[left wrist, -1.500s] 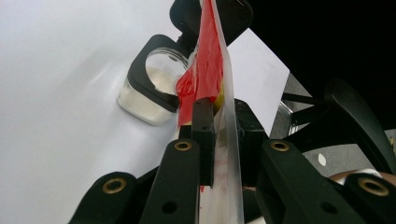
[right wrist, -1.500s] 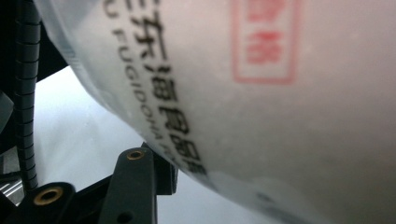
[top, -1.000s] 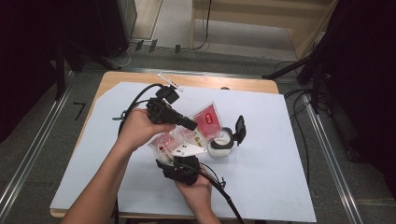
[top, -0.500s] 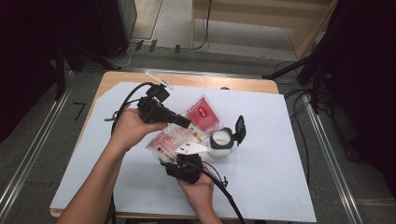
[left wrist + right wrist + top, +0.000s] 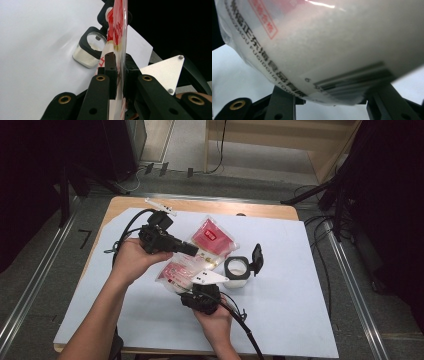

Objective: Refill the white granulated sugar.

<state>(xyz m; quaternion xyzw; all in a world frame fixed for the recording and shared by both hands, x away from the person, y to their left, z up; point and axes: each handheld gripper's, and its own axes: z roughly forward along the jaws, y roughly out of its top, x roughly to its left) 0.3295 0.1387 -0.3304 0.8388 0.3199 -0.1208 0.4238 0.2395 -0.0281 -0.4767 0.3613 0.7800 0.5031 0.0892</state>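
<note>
High view: the left gripper [image 5: 192,250] is clamped on the upper edge of a red-and-white pouch [image 5: 212,237], while the right gripper [image 5: 200,296], held from the near edge of the table, cradles the pouch's fuller lower half between jaws that stand partway apart. In the left gripper view the two black jaws pinch the thin sealed film [image 5: 120,50] edge-on, with almost no gap between the pads. In the right gripper view the bag's white granular belly [image 5: 342,50], with its printed barcode, bulges over the jaws; contact looks firm, though the pad faces are hidden beneath the film.

The pouch hangs between the two tools just above the sheet, close beside a small square jar [image 5: 236,272] with a black collar and a flipped-up lid [image 5: 257,260]; the jar appears already to hold some white powder.

The step in hand looks like readying the pouch over the jar. Done well, it calls for a steady pinch on the top seam, support kept under the heavy end, and the pouch's mouth brought squarely over the jar's opening before any tilt, so that no powder spills onto the sheet.

Beneath lies a pale sheet [image 5: 310,310] spread over a wooden table [image 5: 260,210]. Black cables [image 5: 130,227] trail from both tools. Beyond are a grey floor [image 5: 60,285], metal rails and a wooden frame at the back.
</note>
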